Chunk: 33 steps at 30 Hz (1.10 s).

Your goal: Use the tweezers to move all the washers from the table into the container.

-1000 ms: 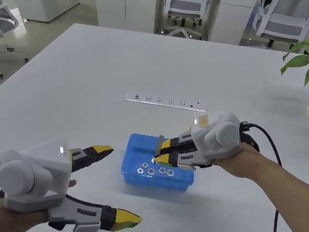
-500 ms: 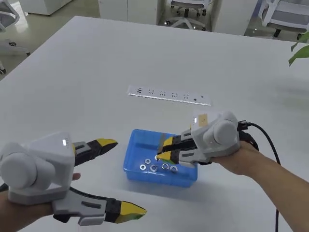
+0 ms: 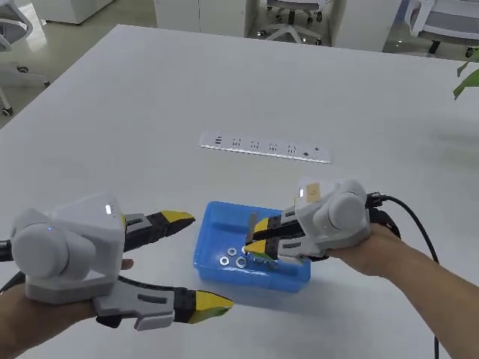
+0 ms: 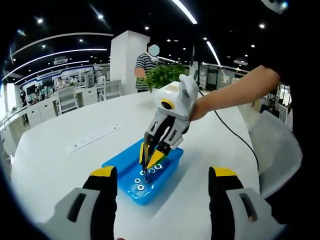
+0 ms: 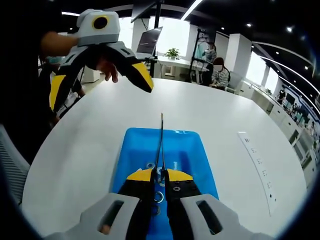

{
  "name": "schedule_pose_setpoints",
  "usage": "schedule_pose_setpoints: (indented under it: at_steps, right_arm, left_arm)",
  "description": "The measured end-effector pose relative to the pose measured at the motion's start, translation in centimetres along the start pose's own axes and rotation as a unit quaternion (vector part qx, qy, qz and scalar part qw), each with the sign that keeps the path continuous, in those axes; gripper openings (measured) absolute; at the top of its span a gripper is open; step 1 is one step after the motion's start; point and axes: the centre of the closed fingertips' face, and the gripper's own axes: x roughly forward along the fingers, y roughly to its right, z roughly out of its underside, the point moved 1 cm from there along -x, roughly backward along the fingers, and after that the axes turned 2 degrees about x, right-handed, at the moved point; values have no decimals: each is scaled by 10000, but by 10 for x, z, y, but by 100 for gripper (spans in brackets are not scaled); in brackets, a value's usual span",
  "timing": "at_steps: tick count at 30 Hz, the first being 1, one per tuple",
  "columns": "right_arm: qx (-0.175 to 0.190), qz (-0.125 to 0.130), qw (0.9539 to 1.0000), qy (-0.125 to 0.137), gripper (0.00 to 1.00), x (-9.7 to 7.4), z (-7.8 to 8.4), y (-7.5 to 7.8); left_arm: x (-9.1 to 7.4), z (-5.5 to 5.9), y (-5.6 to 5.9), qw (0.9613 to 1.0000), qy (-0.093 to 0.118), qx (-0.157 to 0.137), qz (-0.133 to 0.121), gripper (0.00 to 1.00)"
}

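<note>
A blue container (image 3: pixel 212 224) sits on the white table near me, with several washers (image 3: pixel 238 259) lying in it. My right gripper (image 3: pixel 253 241) hovers over the container's right side, shut on thin metal tweezers (image 3: pixel 251 223). In the right gripper view the tweezers (image 5: pixel 161 134) run forward from the shut gripper (image 5: pixel 159 175) over the container (image 5: pixel 134 150) and the washers (image 5: pixel 149 165); no washer shows at the tip. My left gripper (image 3: pixel 203 262) stands open and empty just left of the container. In the left gripper view the right gripper (image 4: pixel 153 156) points down into the container (image 4: pixel 116 167).
A white power strip (image 3: pixel 263 147) lies flat beyond the container. A black cable (image 3: pixel 418 224) trails from the right gripper towards me. Office chairs (image 3: pixel 292 11) stand past the table's far edge, and a plant leaf (image 3: pixel 468 81) hangs at the right. People stand in the background.
My left gripper has come up and slightly nearer the container's left side. The right gripper stays over the container with the tweezers. The head camera has shifted a little.
</note>
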Motion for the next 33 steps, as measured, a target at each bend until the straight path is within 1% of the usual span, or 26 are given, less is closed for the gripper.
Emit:
schedule_pose_setpoints:
  at_steps: [1,4,6,8,11,13,14,15,17,18,20,24,28,33]
  right_arm:
    - [-8,-8,10000,-6,9,1,0,-1]
    - [-21,-21,10000,-45,9,1,3,-2]
    - [-31,-20,10000,-74,9,2,4,-2]
    - [-36,-28,9999,-92,9,2,6,-2]
    - [-34,-38,9999,-101,9,2,7,-3]
    - [-32,-31,9999,-94,9,2,7,-3]
    - [-30,-23,10000,-90,9,2,7,-3]
    - [-26,-21,10000,-91,9,2,7,-2]
    - [-27,-18,9999,-98,9,1,8,-2]
    - [-24,-22,9999,-102,9,1,8,-2]
    - [-31,-19,9999,-108,9,1,8,-2]
    - [-30,-23,9999,-108,9,2,8,-2]
    - [-47,-30,9999,-123,9,1,8,-3]
    - [-75,-43,9999,-144,9,1,9,-3]
  left_arm:
    - [1,0,-2,10000,-28,12,3,77]
    - [2,-2,-6,10000,-20,55,14,72]
    - [4,-4,-8,10000,-11,76,29,67]
    - [7,-5,-11,9999,-56,100,35,62]
    - [11,-5,-15,9998,-116,164,39,58]
    - [14,-7,-16,9995,-138,284,97,53]
    - [16,-10,-17,9993,-112,343,120,51]
    - [18,-11,-18,9992,-112,351,137,50]
    - [22,-13,-21,9990,-142,384,195,48]
    - [25,-14,-22,9986,-179,456,219,45]
    - [28,-15,-23,9981,-212,500,288,41]
    - [35,-16,-27,9971,-254,631,340,35]
    - [42,-19,-29,9964,-231,688,433,30]
    - [49,-17,-29,9944,-285,827,588,26]
